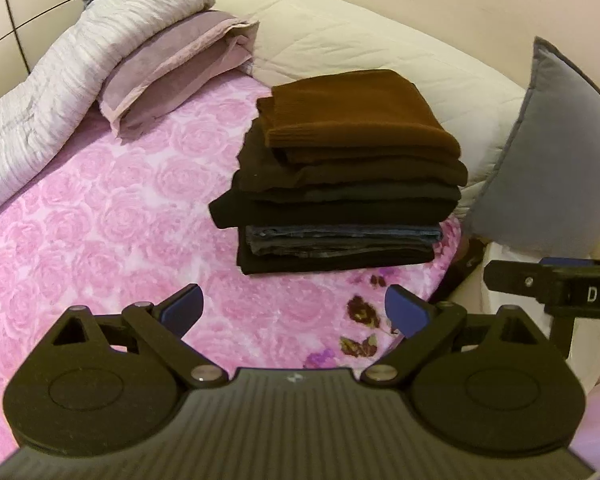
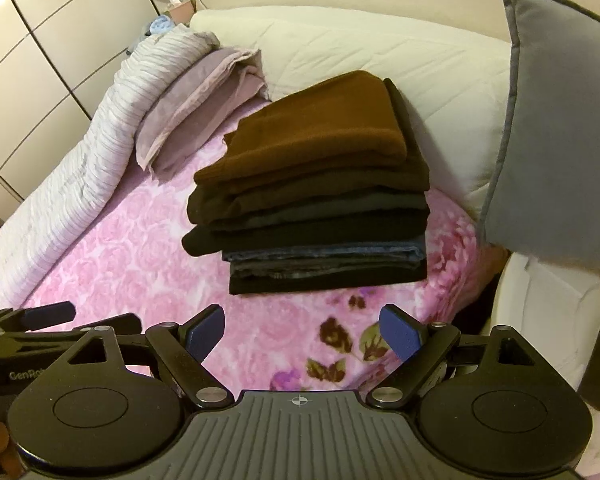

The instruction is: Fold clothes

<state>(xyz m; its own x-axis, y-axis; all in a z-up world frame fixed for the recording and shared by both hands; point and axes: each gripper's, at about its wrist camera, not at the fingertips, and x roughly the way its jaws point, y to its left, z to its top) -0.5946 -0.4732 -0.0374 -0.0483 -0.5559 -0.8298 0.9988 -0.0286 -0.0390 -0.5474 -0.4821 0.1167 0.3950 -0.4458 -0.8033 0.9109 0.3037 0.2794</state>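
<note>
While the stack [image 1: 340, 184] is sitting squared on the bed [image 1: 112, 216], both hand-held grippers, left [image 1: 294, 312] and right [image 2: 302, 334], are hovering wide and empty, apparently finished.

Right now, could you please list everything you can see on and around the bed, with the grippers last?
Stack of folded clothes: one pile, brown on top, black and blue denim below, on the bedspread.
Bedspread: one, pink rose print, covering the bed.
Folded sheets: one bundle, mauve, left of the stack.
Quilt: one, pale ribbed lilac-grey, rolled along the far left side of the bed.
White pillow: one, cream quilted, behind the stack.
Grey cushion: one, upright, right of the stack.
Wardrobe: beige panels, far left.
Left gripper: blue pads, open, empty.
Right gripper: blue pads, open, empty.
</note>
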